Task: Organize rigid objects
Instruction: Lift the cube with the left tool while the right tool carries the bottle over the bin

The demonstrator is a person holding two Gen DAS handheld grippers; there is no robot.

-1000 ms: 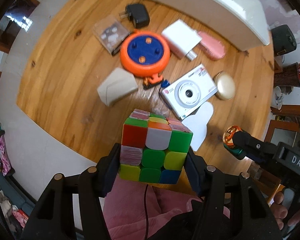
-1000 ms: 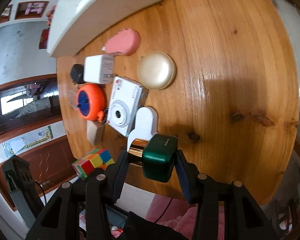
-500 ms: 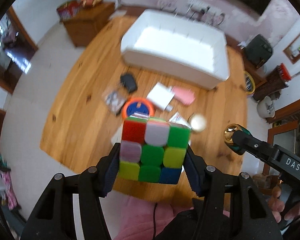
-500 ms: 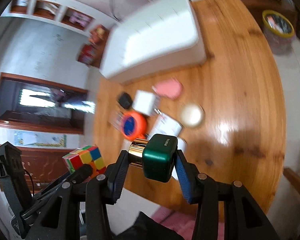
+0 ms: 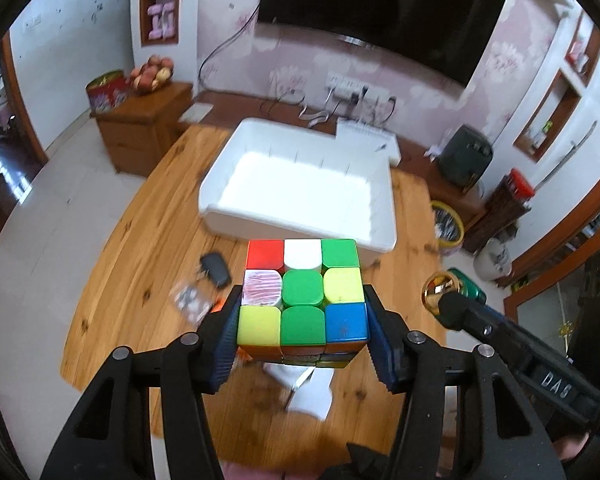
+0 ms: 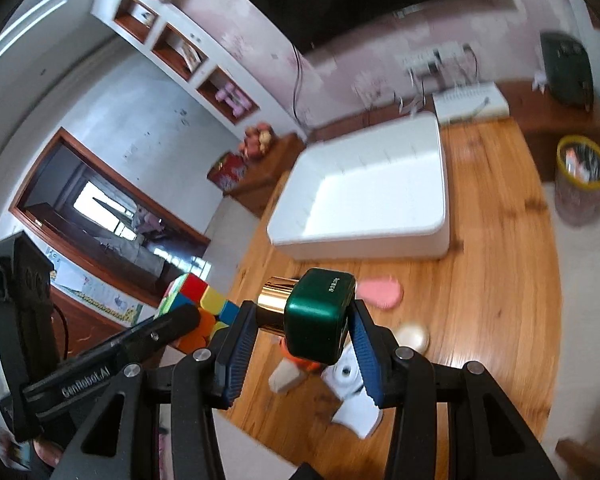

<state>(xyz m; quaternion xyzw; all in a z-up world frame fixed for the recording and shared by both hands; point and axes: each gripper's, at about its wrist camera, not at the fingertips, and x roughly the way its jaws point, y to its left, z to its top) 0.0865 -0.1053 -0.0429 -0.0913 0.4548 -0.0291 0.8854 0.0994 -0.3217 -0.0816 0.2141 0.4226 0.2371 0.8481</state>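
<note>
**Both jaws loaded above the wooden surface**

The left gripper (image 5: 302,336) has the colourful puzzle cube (image 5: 302,296) between its jaws; the jaws are closing, and the blue ribbed pads (image 5: 225,344) press on the cube's two side faces. The cube is held clear of the surface, its green-centred face toward the camera.

The right gripper (image 6: 298,344) is clamped at its narrowest on a small green bottle with a gold cap (image 6: 318,314), the cap pointing to 9 o'clock in the right wrist view. In the left wrist view this bottle shows at 3 o'clock from the cube; in the right wrist view the cube shows at 9 o'clock from the bottle, the two well apart.

Below the jaws lies the wooden surface (image 5: 148,264). On it, at 12 o'clock from both grippers, stands a large white bin (image 5: 300,196), open at the top. Between bin and jaws lie loose things: a black charger (image 5: 215,270) and a small clear packet (image 5: 190,302) at 9 o'clock from the cube, a pink oval case (image 6: 382,293) and a round gold compact (image 6: 412,338) at 3 o'clock from the bottle, and a white camera (image 6: 346,374) partly hidden under the right jaws.
</note>
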